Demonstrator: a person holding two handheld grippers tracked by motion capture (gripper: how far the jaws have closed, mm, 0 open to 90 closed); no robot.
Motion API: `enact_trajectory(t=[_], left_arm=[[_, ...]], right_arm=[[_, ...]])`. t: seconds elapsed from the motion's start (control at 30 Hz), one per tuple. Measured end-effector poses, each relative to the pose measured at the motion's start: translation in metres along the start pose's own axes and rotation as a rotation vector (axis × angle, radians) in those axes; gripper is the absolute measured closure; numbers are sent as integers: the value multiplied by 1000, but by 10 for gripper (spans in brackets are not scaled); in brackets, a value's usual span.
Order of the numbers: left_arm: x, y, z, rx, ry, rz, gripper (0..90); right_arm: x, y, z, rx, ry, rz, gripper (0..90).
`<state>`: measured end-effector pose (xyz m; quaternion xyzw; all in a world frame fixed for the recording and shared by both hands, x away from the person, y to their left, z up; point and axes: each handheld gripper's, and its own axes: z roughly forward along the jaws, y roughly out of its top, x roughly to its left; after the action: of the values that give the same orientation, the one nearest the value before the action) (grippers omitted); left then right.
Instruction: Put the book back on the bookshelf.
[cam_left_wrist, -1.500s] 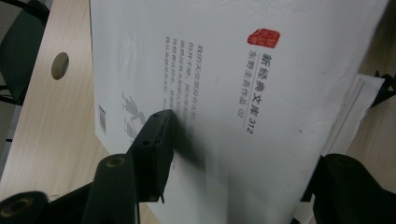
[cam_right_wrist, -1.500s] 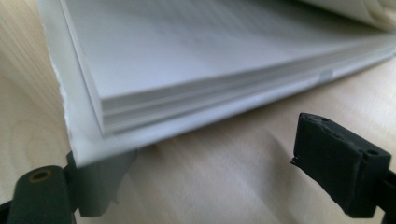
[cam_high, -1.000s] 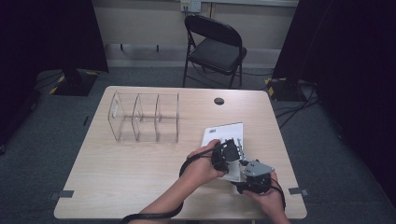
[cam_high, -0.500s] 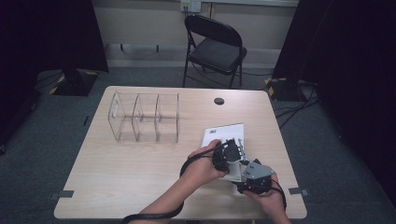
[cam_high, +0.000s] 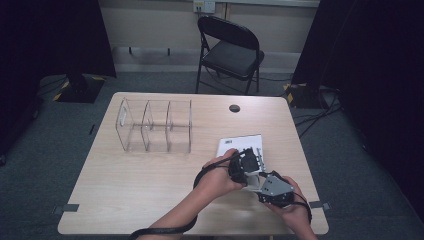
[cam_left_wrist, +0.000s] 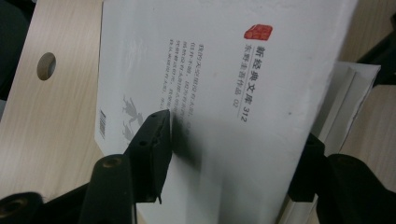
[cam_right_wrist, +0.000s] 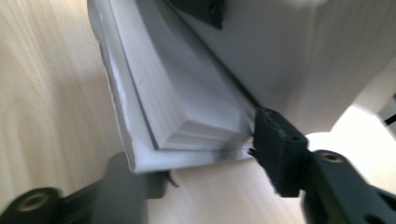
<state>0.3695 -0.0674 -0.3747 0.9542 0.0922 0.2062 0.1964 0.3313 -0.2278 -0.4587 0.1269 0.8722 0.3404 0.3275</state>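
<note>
My left gripper (cam_left_wrist: 233, 154) straddles the raised white cover of the book (cam_left_wrist: 224, 74), jaws just opening — one black pad lies on the printed face, the other at the cover's far edge. My right gripper (cam_right_wrist: 205, 154), jaws just closing, brackets the book's lower corner — whether its pads press the pages I cannot tell. The book lies on the wooden table (cam_high: 150, 185), near its right front, well apart from the clear three-bay organizer (cam_high: 155, 125).
</note>
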Motion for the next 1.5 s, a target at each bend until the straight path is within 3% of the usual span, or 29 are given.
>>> enact_trajectory(t=[0.07, 0.1, 0.17, 0.23, 0.3, 0.37, 0.43, 0.5, 0.57, 0.6, 0.8, 0.87, 0.97, 1.13, 1.17, 1.2, 1.23, 1.27, 1.33, 1.4, 1.43, 1.47, 1.5], left_arm=[[3, -5, -4, -56, -27, -11, 396], [3, -5, -4, -56, -27, -11, 400], [11, -13, -13, -135, -25, -32, 369], [12, -16, -21, -167, -28, -19, 365], [13, -17, -26, -178, -35, -13, 361], [14, -20, -36, -204, -42, -47, 241], [17, -25, -44, -205, -50, -46, 265], [20, -32, -47, -200, -41, -44, 250], [23, -41, -47, -197, -44, -70, 244], [24, -45, -48, -185, -32, -62, 247], [27, -69, -51, -220, -37, -81, 239], [29, -81, -49, -252, -48, -128, 228], [29, -88, -50, -280, -59, -154, 230], [25, -94, -54, -274, -51, -136, 233], [24, -95, -54, -268, -52, -133, 232], [22, -101, -52, -252, -73, -141, 231], [22, -101, -52, -252, -73, -141, 229], [16, -108, -45, -220, -66, -139, 226], [12, -113, -36, -202, -82, -135, 224], [0, -124, -13, -165, -84, -152, 226], [0, -124, -13, -165, -84, -152, 224], [-3, -127, -7, -166, -101, -161, 224], [-7, -129, 0, -168, -98, -172, 232]], right_arm=[[-6, 8, -3, 23, 14, -11, 550], [-6, 8, -3, 23, 14, -11, 550], [-12, 13, -6, 19, 28, 0, 580], [-17, 17, -8, 23, 35, 6, 602], [-19, 19, -9, 33, 36, 1, 609], [-23, 20, -11, 50, 39, -2, 632], [-29, 19, -15, 57, 36, 13, 656], [-41, 18, -22, 53, 41, 69, 688], [-44, 18, -24, 57, 44, 70, 693], [-46, 18, -25, 67, 44, 66, 697], [-53, 17, -27, 73, 64, 108, 714], [-54, 16, -27, 73, 65, 114, 715], [-54, 14, -28, 66, 69, 127, 718], [-56, 12, -30, 66, 87, 154, 822], [-57, 10, -30, 77, 105, 149, 868], [-55, 6, -28, 79, 141, 185, 898], [-55, 6, -28, 79, 141, 185, 898], [-52, 5, -28, 17, 147, 217, 898], [-51, 5, -28, 3, 148, 232, 898], [-40, 3, -15, 75, 152, 196, 871], [-40, 3, -15, 75, 152, 196, 871], [-35, 0, -11, 86, 167, 202, 854], [-28, -8, -7, 95, 162, 246, 777]])
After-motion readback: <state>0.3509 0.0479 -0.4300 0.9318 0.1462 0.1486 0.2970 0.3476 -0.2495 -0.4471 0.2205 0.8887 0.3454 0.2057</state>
